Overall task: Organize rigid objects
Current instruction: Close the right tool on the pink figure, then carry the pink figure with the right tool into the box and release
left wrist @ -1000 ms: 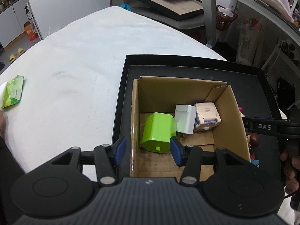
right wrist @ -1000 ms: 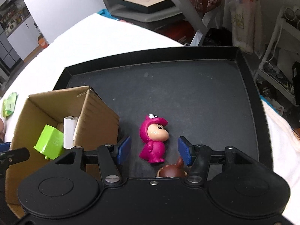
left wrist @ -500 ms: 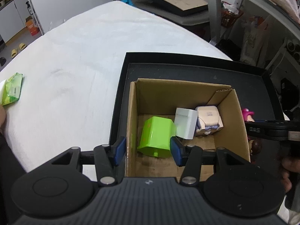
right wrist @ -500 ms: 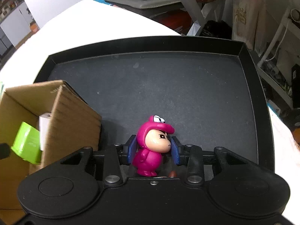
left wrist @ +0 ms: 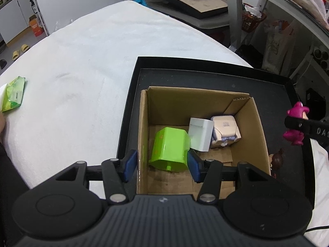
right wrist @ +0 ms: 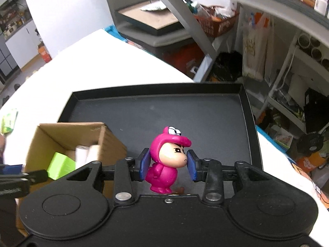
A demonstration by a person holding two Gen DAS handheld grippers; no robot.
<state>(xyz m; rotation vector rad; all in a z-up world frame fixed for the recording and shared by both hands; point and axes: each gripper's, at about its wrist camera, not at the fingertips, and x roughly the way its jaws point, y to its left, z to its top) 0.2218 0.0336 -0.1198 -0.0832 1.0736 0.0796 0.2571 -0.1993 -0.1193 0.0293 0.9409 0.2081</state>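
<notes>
Pink figurine (right wrist: 164, 162) clamped between right gripper (right wrist: 168, 164) pads, left gripper (left wrist: 161, 165) wide, empty

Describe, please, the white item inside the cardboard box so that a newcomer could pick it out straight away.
Find the black tray on the white table, then the open cardboard box standing in it. Three things lie on the box floor: a green block on the left, a pale pinkish toy on the right, and the white block between them. It alone is plain white and boxy.
</notes>
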